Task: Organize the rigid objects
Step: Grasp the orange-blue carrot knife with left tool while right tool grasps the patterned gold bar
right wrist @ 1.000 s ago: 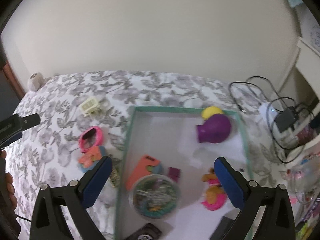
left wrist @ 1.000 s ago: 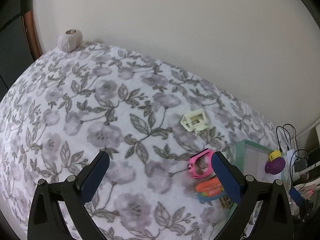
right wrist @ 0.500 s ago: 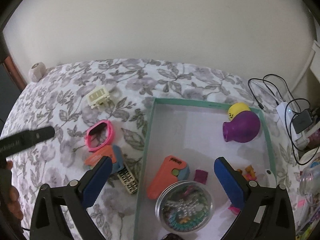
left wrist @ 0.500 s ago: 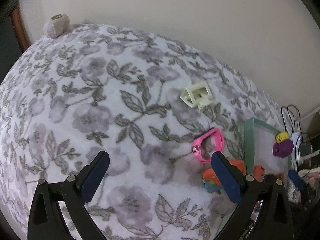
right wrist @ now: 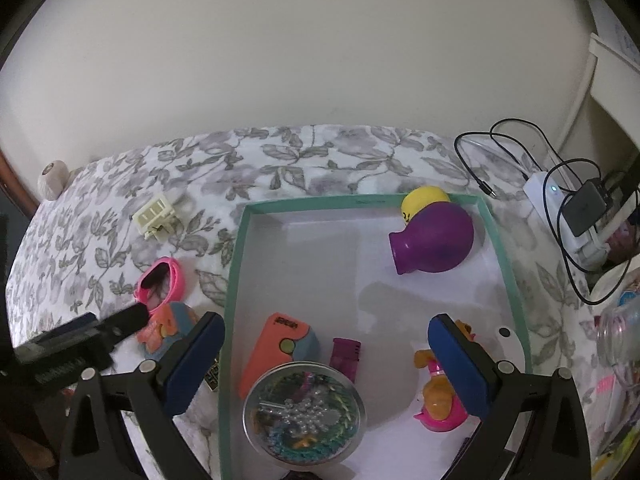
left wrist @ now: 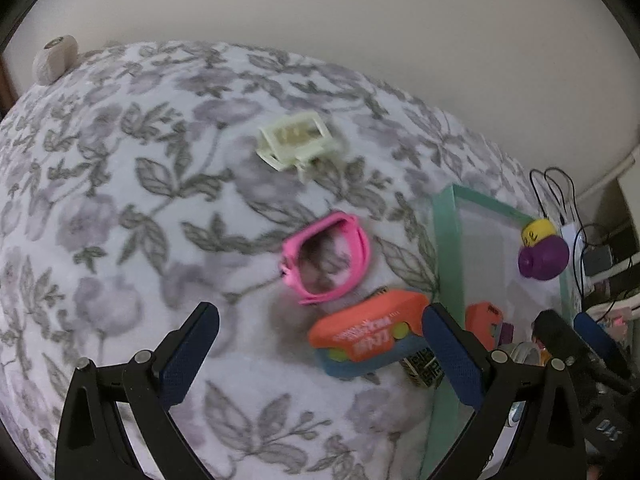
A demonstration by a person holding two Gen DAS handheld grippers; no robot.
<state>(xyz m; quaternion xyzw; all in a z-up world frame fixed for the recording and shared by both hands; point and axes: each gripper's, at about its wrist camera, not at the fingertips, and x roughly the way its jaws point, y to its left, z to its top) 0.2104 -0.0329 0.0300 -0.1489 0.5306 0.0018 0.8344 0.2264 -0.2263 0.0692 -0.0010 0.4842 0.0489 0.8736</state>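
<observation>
A teal-rimmed white tray lies on the floral bedspread. In it are a purple vase, a yellow ball, an orange-and-blue case, a round clear tin of beads, a small magenta piece and a pink-and-orange toy. Left of the tray lie a cream plastic frame, a pink band, an orange-and-blue case and a small gold grid piece. My left gripper is open, low over the orange case. My right gripper is open above the tray.
A power strip with black cables and an adapter sits right of the tray. A pale yarn ball rests at the bed's far left corner by the wall. The right gripper shows at the lower right of the left wrist view.
My left gripper has moved right and down toward the pink band and orange case. My right gripper has shifted right over the tray.
</observation>
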